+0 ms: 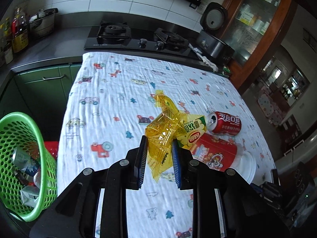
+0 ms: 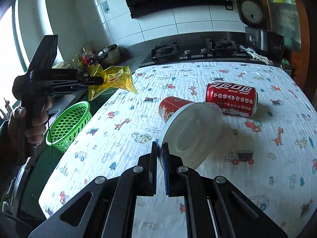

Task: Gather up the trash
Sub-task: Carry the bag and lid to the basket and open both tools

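Holding a crumpled yellow wrapper [image 1: 165, 136] pinched between its two pads, the left gripper [image 1: 159, 148] was lifted clear of the table's printed cloth [image 1: 111, 103], with a green-and-yellow drink carton [image 1: 193, 130] showing just behind the film, either caught up with it or lying behind; which could not be settled. The green basket [image 1: 19, 154], already holding cans and cartons, sat off the table's left edge and lower than the tabletop, so from the left gripper it lay to the left and down; in the right wrist view the wrapper [image 2: 114, 79] hung close to above and beyond the basket [image 2: 69, 125]. Judgement: the left hand was the nearer one, and its next move would call for a short leftward carry past the table edge before letting go. The right gripper [image 2: 160, 154] was clamped on the white rim of a red paper cup [image 2: 190, 127], which was tipped, mouth toward the camera and long axis running away toward the stove. A red cola can [image 2: 231, 99] lay on its side just behind the cup, its axis across the table. Open cloth stretched between cup and left edge, giving free room; the left handle [image 2: 35, 91] stood in that path.
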`<state>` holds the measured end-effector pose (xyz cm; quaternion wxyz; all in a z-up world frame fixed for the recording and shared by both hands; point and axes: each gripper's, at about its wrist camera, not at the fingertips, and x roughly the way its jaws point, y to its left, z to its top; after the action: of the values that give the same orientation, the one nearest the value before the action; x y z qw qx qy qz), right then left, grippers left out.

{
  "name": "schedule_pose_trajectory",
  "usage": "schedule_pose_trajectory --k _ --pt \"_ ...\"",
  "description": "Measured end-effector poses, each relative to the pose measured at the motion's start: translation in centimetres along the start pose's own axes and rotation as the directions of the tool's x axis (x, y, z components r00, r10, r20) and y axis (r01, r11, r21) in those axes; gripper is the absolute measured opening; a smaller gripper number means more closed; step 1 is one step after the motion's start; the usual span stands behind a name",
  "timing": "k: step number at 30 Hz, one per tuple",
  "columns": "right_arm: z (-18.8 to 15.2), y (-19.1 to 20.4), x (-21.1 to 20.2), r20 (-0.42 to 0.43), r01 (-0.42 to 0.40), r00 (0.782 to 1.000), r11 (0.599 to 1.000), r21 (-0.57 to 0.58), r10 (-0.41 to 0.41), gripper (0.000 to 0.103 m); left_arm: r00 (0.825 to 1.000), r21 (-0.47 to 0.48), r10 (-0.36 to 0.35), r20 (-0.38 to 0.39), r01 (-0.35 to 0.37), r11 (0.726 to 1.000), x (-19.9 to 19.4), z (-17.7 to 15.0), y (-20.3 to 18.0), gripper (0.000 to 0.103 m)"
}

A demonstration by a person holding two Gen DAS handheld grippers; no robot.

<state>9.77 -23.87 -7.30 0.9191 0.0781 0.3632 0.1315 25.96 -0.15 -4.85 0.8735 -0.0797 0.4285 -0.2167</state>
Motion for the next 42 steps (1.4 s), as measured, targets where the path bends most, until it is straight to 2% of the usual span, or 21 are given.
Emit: schedule_pose_trajectory --k 7,13,19,25,31,35,42 --pt "0.6 3.9 -0.7 0.021 -0.054 0.998 0.996 -0.069 0.055 0.006 0.995 -0.085 0.096 0.038 -0.092 0.992 -3.8 -0.9 5.8 0.023" --pt "2.1 8.2 1.0 0.018 -0.127 0.991 0.982 -0.137 0.130 0.006 0.979 -0.139 0.200 0.033 -0.193 0.971 -6.3 -1.8 11.5 0.023" --pt "4.1 13.7 4.6 -0.010 -0.208 0.978 0.958 -0.199 0.210 0.006 0.962 -0.232 0.273 -0.015 -0.269 0.935 -7.6 -3.1 18.2 0.023" --pt "5.6 19.4 8.9 -0.055 -0.287 0.958 0.926 -0.245 0.282 0.006 0.935 -0.276 0.342 -0.096 -0.356 0.893 -8.2 -5.1 24.1 0.024" --pt "6.4 24.5 13.1 -0.110 -0.344 0.939 0.893 -0.290 0.326 0.006 0.927 -0.330 0.355 -0.125 -0.376 0.866 -9.5 -6.7 27.9 0.032" --pt "6.7 27.0 15.8 -0.156 -0.381 0.924 0.876 -0.296 0.349 0.006 0.923 -0.357 0.363 -0.125 -0.384 0.852 -10.4 -7.5 29.2 0.052" --pt "6.3 30.3 19.7 -0.213 -0.406 0.911 0.861 -0.305 0.354 0.005 0.930 -0.406 0.349 -0.118 -0.366 0.838 -11.2 -8.2 30.8 0.059"
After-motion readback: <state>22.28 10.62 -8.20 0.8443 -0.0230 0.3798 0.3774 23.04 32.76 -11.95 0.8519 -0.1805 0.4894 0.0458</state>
